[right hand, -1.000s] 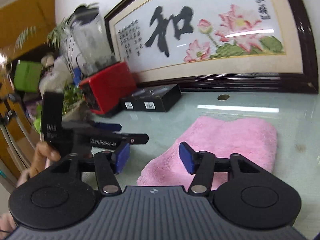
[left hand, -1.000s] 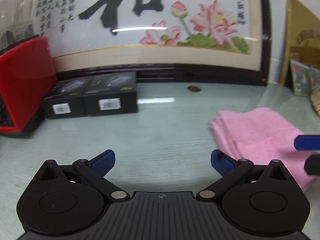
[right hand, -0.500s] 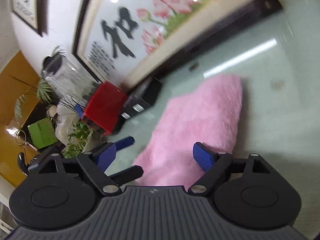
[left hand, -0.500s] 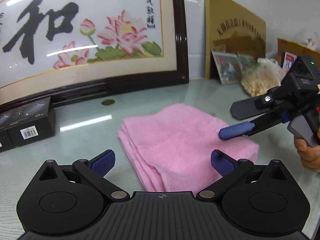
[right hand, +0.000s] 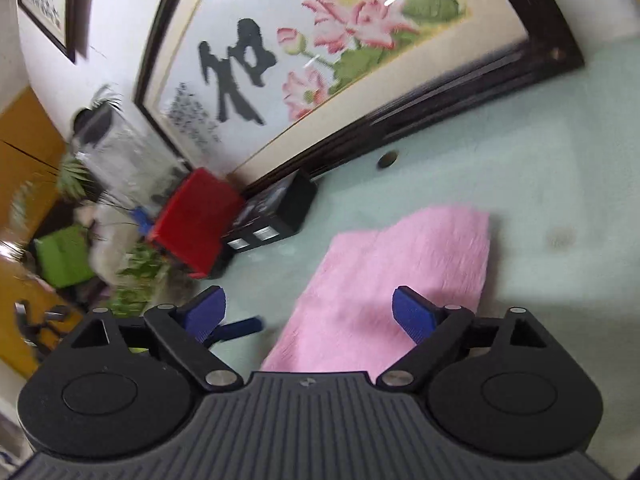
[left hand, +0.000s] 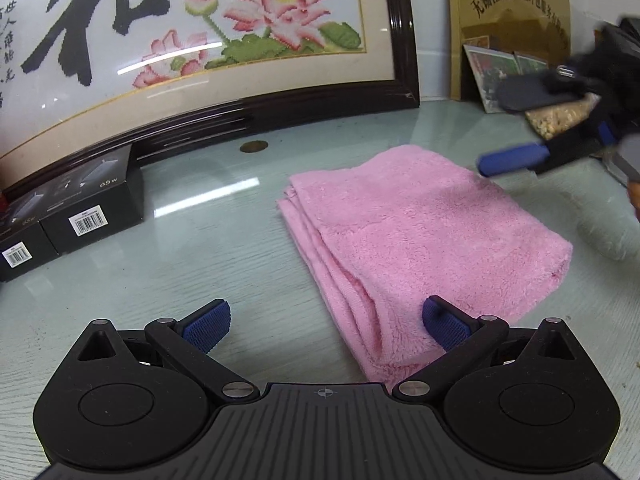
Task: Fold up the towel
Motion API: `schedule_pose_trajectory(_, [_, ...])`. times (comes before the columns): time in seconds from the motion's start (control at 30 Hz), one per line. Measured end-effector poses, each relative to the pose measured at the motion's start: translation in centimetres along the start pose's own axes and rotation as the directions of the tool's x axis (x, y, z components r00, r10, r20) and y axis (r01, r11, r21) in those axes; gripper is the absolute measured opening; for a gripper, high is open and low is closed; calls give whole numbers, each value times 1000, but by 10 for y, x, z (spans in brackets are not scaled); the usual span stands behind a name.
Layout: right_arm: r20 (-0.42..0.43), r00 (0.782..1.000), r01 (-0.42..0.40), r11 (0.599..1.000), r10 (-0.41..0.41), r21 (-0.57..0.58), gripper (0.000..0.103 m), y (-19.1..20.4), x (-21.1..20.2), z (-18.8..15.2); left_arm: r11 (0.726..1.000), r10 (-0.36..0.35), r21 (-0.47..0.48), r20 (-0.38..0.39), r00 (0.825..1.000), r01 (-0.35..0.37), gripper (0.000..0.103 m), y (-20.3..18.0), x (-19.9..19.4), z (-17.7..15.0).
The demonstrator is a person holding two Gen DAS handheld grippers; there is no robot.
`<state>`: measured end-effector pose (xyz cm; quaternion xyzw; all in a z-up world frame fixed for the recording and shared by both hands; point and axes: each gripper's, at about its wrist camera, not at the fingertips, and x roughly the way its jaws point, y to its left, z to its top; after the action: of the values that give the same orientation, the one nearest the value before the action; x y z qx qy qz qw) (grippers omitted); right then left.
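Note:
A pink towel [left hand: 416, 236] lies folded in several layers on the pale green glass table [left hand: 200, 248], its stacked edges facing left. My left gripper [left hand: 326, 326] is open just in front of the towel's near corner, nothing between its blue pads. The right gripper [left hand: 516, 158] shows blurred at the upper right, lifted above the towel's far right side. In the right wrist view the right gripper [right hand: 310, 314] is open and tilted over the towel [right hand: 392, 276], with nothing held. A blue finger of the left gripper [right hand: 238, 328] peeks out at the lower left.
A large framed embroidery [left hand: 192, 44] leans against the wall behind the table. Two black boxes [left hand: 76, 208] stand at the left, a coin [left hand: 254, 146] lies behind the towel. A red appliance [right hand: 196, 224] and plants [right hand: 136, 276] crowd the left end; pictures and a bag [left hand: 560, 118] stand at the right.
My left gripper swung right to face the folded towel and came closer to its near corner. The right gripper lifted up and away from the towel and tilted.

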<state>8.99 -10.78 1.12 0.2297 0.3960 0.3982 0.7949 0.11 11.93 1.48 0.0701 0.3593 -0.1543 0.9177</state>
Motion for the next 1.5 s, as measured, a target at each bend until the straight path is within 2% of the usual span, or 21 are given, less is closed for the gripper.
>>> schedule_pose_trajectory(0.03, [-31,1000,-5,1000,5,23,97,-6,11,3,1000,2,1,-1,1000,-2,103,0,0,0])
schedule_pose_trajectory(0.1, [-122,989,-70,995,78,73,99,-19,38,3,1000,17,-6,23,1000,-17,103,2,-4,0])
schedule_pose_trajectory(0.13, [-122,988,-90,994,96,56,99,-19,42,1,1000,25,-10,38,999,-25,103,2,-6,1])
schedule_pose_trajectory(0.23, [-118,991,-68,998,68,5,99,-6,35,-1,999,49,-30,133,990,-45,103,4,-18,2])
schedule_pose_trajectory(0.37, [-91,983,-162,987,162,6,100,3,14,-5,998,65,-16,224,972,-63,103,-3,-24,2])
schedule_pose_trajectory(0.43, [-102,977,-183,983,185,30,100,3,9,-8,997,69,23,205,976,-75,103,-8,-15,4])
schedule_pose_trajectory(0.5, [-135,972,-187,981,193,53,101,-1,6,-14,991,91,84,143,986,-103,103,-16,-1,4])
schedule_pose_trajectory(0.57, [-206,965,-149,987,159,62,101,-5,8,-20,986,110,112,126,986,-125,103,-21,7,2])
schedule_pose_trajectory(0.6, [-227,963,-137,989,147,58,101,-6,8,-23,985,111,114,126,986,-126,103,-21,6,2])
schedule_pose_trajectory(0.67, [-207,967,-142,989,146,36,101,-3,-4,-25,986,113,113,118,987,-126,103,-19,4,1])
schedule_pose_trajectory(0.77, [-195,963,-190,982,188,7,102,2,-25,-31,987,112,105,111,988,-124,103,-17,4,0])
schedule_pose_trajectory(0.83, [-221,955,-206,979,197,-15,102,3,-30,-36,987,111,104,108,988,-123,103,-16,4,0])
schedule_pose_trajectory(0.9, [-265,950,-181,983,166,-34,102,1,-27,-43,986,113,108,108,988,-125,103,-17,4,0])
schedule_pose_trajectory(1.07, [-231,958,-184,982,171,-37,103,5,-41,-41,987,112,100,103,988,-122,103,-17,3,-1])
schedule_pose_trajectory(1.17, [-264,956,-143,989,125,-48,102,2,-34,-42,989,109,93,98,989,-118,103,-16,3,-1])
schedule_pose_trajectory(1.23, [-251,958,-150,988,138,-27,102,0,-37,-38,988,112,95,98,989,-121,103,-17,2,-2])
schedule_pose_trajectory(1.37, [-152,982,-122,992,114,-43,102,4,-41,-22,987,115,100,99,988,-125,103,-18,1,-2])
schedule_pose_trajectory(1.47, [-109,988,-112,994,111,-5,102,0,-30,-9,988,112,98,95,989,-122,103,-17,1,-1])
schedule_pose_trajectory(1.5, [-93,992,-89,996,86,-19,102,-1,-23,-6,988,111,96,93,989,-120,103,-17,1,-1])
